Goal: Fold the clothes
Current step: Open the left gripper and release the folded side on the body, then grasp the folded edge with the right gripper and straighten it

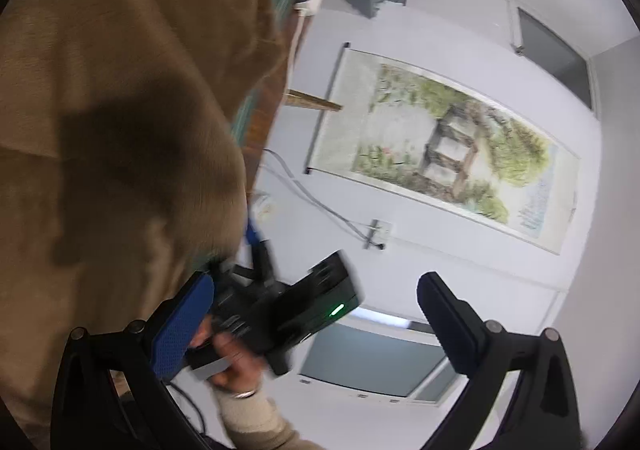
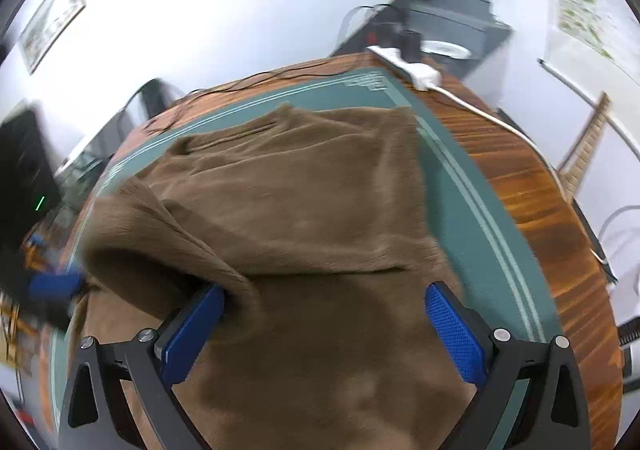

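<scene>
A: Garment (image 2: 304,185), count one: brown, fleecy, soft-napped, lying rumpled on one green mat (image 2: 472,185) atop one reddish wood-grain table (image 2: 532,185).

B: Grippers?

A: Two, black frames, blue dimpled pads. Left gripper (image 1: 316,326): jaws spread wide, nothing between. Right gripper (image 2: 324,326): jaws apart over the cloth, a ridge against its left pad, unclamped.

B: Other?

A: One white power strip (image 2: 404,67); one landscape scroll (image 1: 448,149).
</scene>
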`<state>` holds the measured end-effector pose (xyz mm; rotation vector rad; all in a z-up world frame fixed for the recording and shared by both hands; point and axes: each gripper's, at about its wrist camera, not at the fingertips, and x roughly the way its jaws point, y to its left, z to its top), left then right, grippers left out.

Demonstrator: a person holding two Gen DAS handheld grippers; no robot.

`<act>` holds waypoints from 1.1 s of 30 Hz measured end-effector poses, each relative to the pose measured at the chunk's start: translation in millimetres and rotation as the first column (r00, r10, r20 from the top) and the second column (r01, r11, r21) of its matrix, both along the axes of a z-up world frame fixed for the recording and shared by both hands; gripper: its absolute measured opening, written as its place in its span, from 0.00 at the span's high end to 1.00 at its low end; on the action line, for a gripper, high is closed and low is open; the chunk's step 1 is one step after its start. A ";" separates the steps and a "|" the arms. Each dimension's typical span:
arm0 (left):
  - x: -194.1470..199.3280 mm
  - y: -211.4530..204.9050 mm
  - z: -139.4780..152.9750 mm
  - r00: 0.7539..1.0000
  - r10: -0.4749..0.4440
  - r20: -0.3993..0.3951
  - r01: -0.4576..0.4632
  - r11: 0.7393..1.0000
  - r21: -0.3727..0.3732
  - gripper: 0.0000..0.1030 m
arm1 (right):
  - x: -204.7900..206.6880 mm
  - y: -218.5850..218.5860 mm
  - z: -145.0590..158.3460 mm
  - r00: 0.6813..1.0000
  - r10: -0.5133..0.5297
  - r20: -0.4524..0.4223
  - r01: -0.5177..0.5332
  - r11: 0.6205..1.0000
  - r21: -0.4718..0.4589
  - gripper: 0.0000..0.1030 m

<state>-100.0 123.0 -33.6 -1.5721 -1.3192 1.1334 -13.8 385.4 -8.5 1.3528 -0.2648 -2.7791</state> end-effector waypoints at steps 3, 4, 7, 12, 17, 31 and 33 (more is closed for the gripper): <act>0.6 -10.3 -0.1 1.000 0.011 -0.008 -0.011 1.000 0.007 0.01 | -5.1 13.2 1.9 0.999 -0.045 0.000 0.045 0.999 0.001 0.01; 0.6 -14.2 0.1 1.000 0.018 -0.011 -0.018 1.000 0.012 0.01 | -4.5 17.1 3.1 0.999 -0.051 -0.002 0.051 0.999 -0.007 0.01; -0.4 -37.4 13.7 0.990 0.036 -0.138 -0.053 0.991 -0.124 0.01 | 0.4 24.6 6.8 0.999 -0.042 -0.018 0.042 0.998 -0.042 0.01; -6.9 -78.8 41.7 0.927 -0.026 -0.375 -0.184 0.838 -0.513 0.01 | 4.5 27.7 7.3 0.998 0.061 -0.030 -0.065 0.985 -0.159 0.01; -12.9 -115.4 48.6 0.855 -0.141 -0.500 -0.370 0.510 -0.776 0.01 | -16.2 24.3 9.3 0.990 0.133 -0.035 -0.138 0.952 -0.273 0.06; -29.5 -150.5 8.7 0.834 -0.226 -0.503 -0.440 0.278 -0.854 0.01 | -95.6 7.4 -34.3 0.977 0.174 0.124 -0.127 0.939 -0.319 0.55; -37.0 -149.7 5.7 0.833 -0.219 -0.509 -0.436 0.307 -0.846 0.01 | -103.9 4.8 -41.7 0.973 0.180 0.147 -0.123 0.936 -0.328 0.55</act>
